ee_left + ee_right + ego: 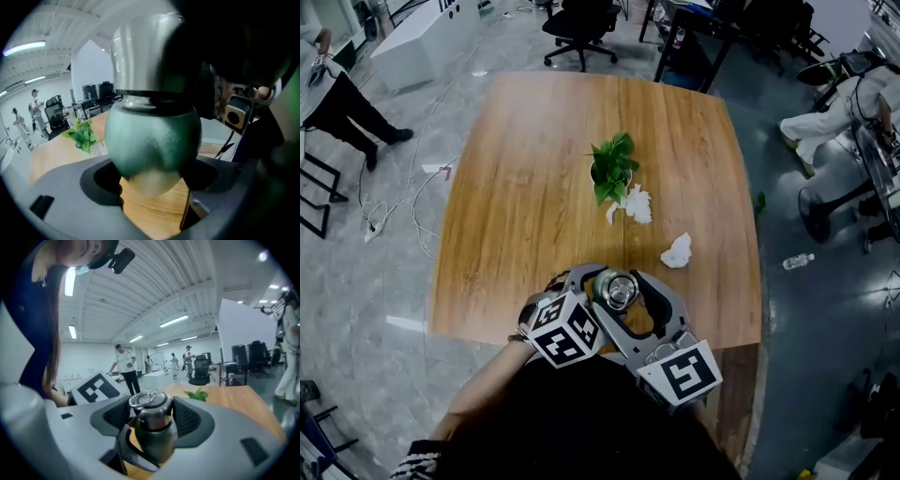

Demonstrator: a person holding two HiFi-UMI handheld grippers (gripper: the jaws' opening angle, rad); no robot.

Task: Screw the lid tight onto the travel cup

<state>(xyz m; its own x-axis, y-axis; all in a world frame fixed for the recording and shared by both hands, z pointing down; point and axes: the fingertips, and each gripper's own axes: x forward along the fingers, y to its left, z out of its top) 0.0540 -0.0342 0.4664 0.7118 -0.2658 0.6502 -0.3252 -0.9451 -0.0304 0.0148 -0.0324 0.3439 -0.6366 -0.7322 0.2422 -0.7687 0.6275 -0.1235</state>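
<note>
I am clamping my left gripper (pixel 152 180) on the matte green, round-bellied metal travel cup (pixel 152 140), the bulging body filling the gap between its two grey jaws. My right gripper (pixel 151 414) is gripping the brushed-steel screw lid (pixel 149 404) that is sitting on top of the cup, with a ribbed dark pad pressing against each side of it.

The left gripper view is looking up along the body to the tall steel lid and is hiding the top of it. Only the right gripper view is showing the wire ring lying on the lid's crown, along with the left gripper's marker cube (pixel 96 387) just behind. The head view is looking straight down on the lid, so the green body is out of sight there. It is the one view placing the cup at the near edge of the light brown wooden table (pixel 534 187), right of that edge's middle. No view is telling me whether the base is touching the wood.

Farther out, a small leafy green plant (pixel 612 169) is standing at the table's centre. A crumpled white tissue (pixel 677 250) is lying toward the right edge, between the plant and the cup.
</note>
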